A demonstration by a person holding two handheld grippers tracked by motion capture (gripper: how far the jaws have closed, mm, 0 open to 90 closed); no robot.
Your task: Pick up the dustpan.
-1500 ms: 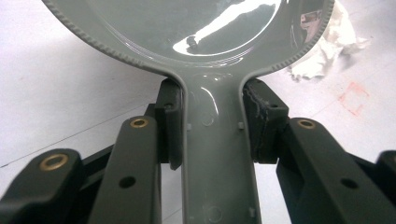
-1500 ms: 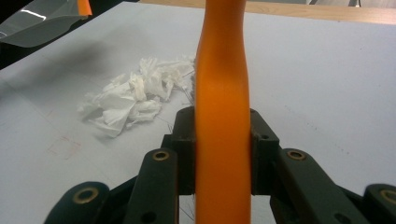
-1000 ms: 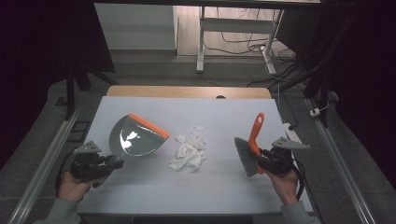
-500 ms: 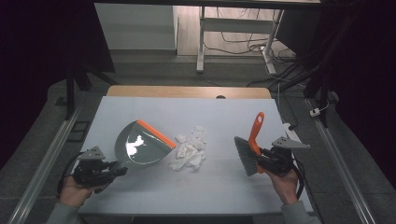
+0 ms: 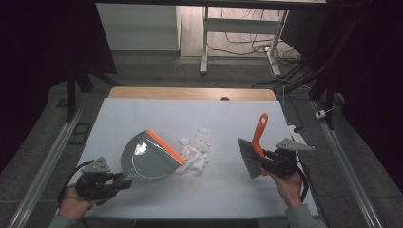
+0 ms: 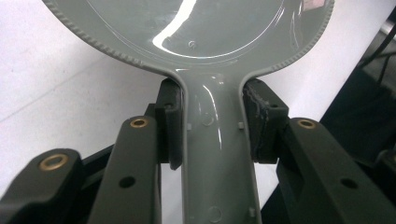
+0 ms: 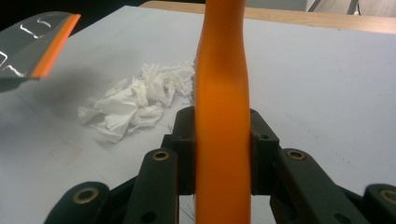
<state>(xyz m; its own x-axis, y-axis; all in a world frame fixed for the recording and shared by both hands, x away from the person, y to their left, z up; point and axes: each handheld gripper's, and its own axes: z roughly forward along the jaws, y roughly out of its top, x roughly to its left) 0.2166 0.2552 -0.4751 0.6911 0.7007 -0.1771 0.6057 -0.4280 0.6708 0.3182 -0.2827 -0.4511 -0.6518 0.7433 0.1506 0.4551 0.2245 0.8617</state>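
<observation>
A grey dustpan (image 5: 145, 159) with an orange lip is held by its handle (image 6: 217, 154) in my left gripper (image 5: 119, 183), which is shut on it at the table's front left. The pan's lip lies just left of a pile of crumpled white paper scraps (image 5: 195, 149) in the middle of the table. The same scraps (image 7: 135, 100) appear ahead in the right gripper view. My right gripper (image 5: 266, 164) is shut on the orange handle (image 7: 222, 116) of a hand brush (image 5: 252, 149). Its grey bristles point left, a short way right of the pile.
A white mat (image 5: 190, 118) covers the table, with a wooden strip (image 5: 190, 92) along the far edge. Metal rails run down both sides. Cables and desk legs (image 5: 204, 42) stand on the floor beyond the table.
My left gripper has carried the dustpan right and toward me, bringing its orange lip up beside the paper pile. The brush and right gripper have barely moved.
</observation>
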